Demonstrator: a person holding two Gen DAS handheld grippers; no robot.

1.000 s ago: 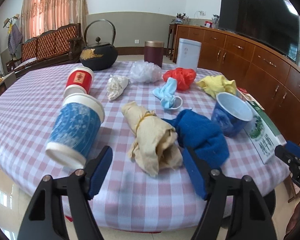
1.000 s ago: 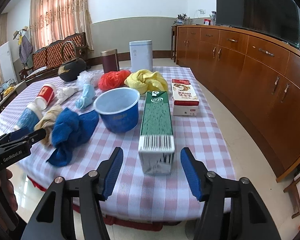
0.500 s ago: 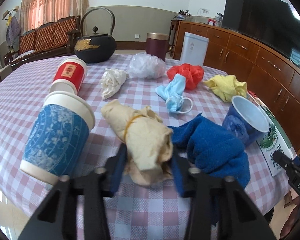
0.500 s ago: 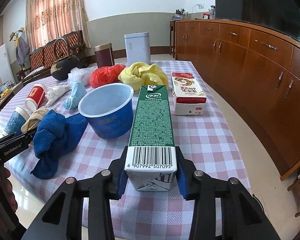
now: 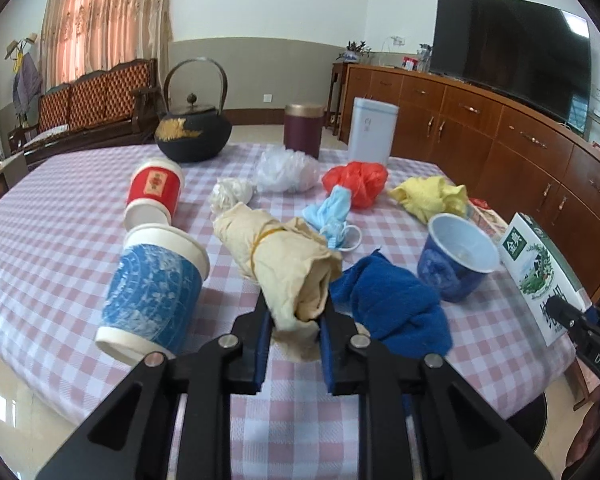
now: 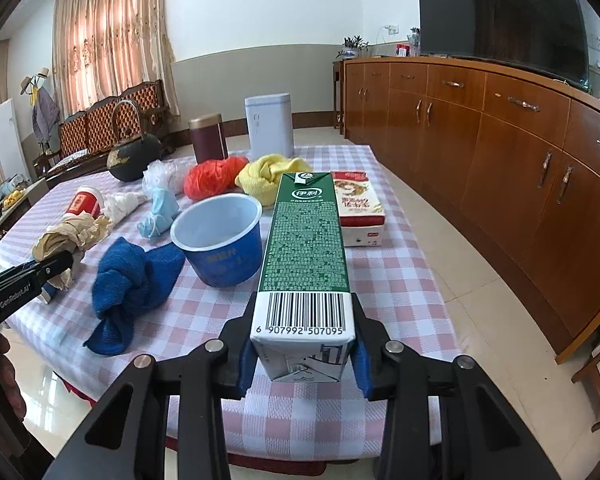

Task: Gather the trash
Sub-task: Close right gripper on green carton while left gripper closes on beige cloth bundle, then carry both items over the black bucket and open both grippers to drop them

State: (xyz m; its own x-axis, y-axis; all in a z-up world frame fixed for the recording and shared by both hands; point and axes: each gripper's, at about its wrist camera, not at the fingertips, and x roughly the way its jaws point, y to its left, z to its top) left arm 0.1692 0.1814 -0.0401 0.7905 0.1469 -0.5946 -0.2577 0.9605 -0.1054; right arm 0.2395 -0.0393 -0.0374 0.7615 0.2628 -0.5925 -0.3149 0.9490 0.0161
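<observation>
Fingers of the left gripper [image 5: 295, 334] pinch the beige cloth bundle [image 5: 284, 264], lying on the checked table [image 5: 60, 248]. Right view: the right gripper [image 6: 303, 360] clamps the green carton [image 6: 305, 256] above the table's near edge.

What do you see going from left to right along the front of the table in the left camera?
Blue paper cup → beige cloth roll → blue towel → blue bowl → green carton.

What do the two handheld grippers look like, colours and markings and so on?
Both the left gripper and right gripper have black angular plastic frames with silver round rivets, and fingers lined with blue pads. White lettering marks their sides. No cables or sleeves show.
</observation>
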